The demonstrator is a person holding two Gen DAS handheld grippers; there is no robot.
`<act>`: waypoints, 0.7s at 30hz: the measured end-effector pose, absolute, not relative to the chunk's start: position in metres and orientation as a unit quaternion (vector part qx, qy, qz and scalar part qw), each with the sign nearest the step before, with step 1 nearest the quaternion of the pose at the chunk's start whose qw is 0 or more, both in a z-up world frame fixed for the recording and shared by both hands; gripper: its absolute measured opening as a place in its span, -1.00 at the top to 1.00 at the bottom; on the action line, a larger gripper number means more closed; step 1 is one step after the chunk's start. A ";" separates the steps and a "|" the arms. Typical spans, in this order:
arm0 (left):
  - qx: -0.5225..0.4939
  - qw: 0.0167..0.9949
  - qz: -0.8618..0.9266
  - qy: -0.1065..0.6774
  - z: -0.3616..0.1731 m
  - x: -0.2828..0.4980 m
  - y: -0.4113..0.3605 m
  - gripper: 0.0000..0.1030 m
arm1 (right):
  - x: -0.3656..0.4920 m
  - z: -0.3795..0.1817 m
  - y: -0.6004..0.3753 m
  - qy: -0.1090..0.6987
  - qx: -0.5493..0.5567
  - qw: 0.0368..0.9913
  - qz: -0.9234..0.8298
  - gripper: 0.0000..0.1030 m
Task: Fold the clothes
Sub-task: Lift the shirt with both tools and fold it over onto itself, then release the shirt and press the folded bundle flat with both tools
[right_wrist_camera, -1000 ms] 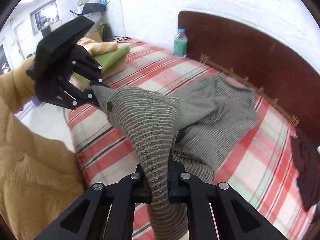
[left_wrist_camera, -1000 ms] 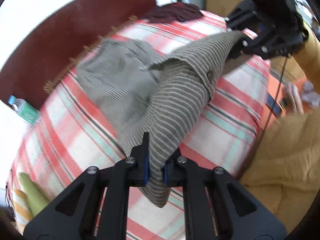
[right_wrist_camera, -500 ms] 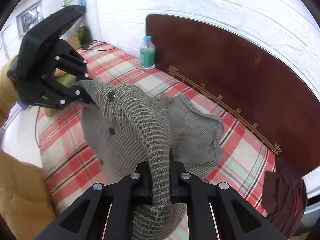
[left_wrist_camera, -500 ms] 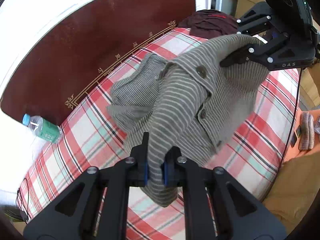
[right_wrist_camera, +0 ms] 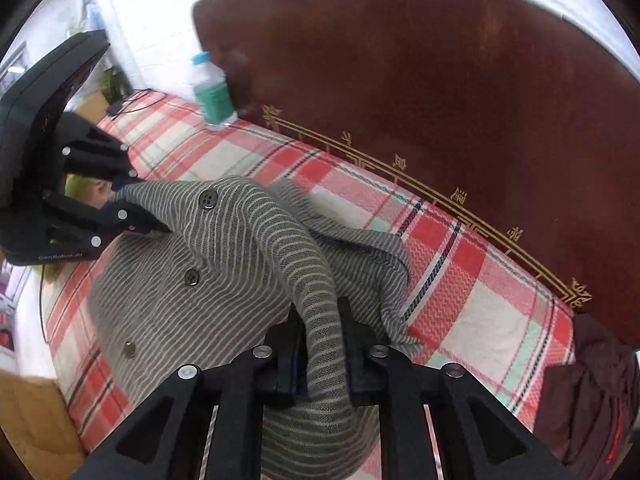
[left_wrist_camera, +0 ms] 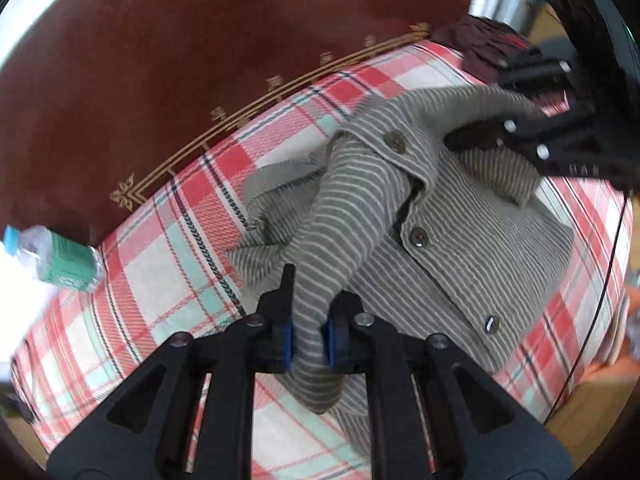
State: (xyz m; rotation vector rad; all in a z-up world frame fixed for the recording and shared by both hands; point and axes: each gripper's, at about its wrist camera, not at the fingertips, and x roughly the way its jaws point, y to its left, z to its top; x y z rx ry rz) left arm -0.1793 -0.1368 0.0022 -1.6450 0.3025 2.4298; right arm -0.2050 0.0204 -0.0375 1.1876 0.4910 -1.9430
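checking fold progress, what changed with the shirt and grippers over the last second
Both grippers carried the striped shirt toward the headboard, laying its buttoned front on the bed. The right gripper is opening with cloth between its fingers; the left gripper stays clamped.

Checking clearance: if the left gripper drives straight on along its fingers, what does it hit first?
The striped shirt, already pinched in the left gripper; straight ahead its body lies spread on the plaid bedsheet, though depth is hard to judge.
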 end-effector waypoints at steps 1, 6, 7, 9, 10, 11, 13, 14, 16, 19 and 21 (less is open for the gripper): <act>-0.552 0.090 0.824 0.091 0.001 -0.182 -0.141 0.73 | -0.208 -0.041 0.019 0.192 0.470 0.393 -0.767 0.73; -0.504 0.033 0.863 0.024 0.021 -0.184 -0.168 -0.05 | -0.221 -0.052 0.015 0.185 0.479 0.388 -0.765 0.73; -0.490 0.026 0.871 0.014 0.027 -0.181 -0.173 -0.05 | -0.222 -0.054 0.014 0.186 0.481 0.387 -0.764 0.73; -0.461 0.041 0.887 0.004 0.042 -0.169 -0.174 -0.05 | -0.225 -0.058 0.012 0.188 0.485 0.384 -0.763 0.73; -0.449 0.060 0.891 0.006 0.048 -0.160 -0.170 -0.05 | -0.227 -0.060 0.011 0.188 0.488 0.382 -0.762 0.73; -0.437 0.079 0.896 0.008 0.054 -0.150 -0.165 -0.05 | -0.228 -0.062 0.010 0.189 0.490 0.380 -0.762 0.73; -0.425 0.135 0.895 0.025 0.055 -0.130 -0.148 -0.06 | -0.232 -0.066 0.009 0.188 0.494 0.376 -0.761 0.73; -0.432 0.166 0.886 0.032 0.048 -0.121 -0.138 -0.06 | -0.234 -0.068 0.009 0.186 0.496 0.375 -0.761 0.73; -0.456 0.218 0.862 0.043 0.029 -0.108 -0.120 -0.06 | -0.239 -0.071 0.009 0.177 0.502 0.370 -0.761 0.70; -0.488 0.201 0.847 0.059 -0.007 -0.110 -0.110 -0.06 | -0.244 -0.074 0.011 0.165 0.507 0.361 -0.765 0.52; -0.505 0.189 0.842 0.026 -0.026 -0.121 -0.120 -0.06 | -0.248 -0.074 0.015 0.151 0.509 0.348 -0.773 0.31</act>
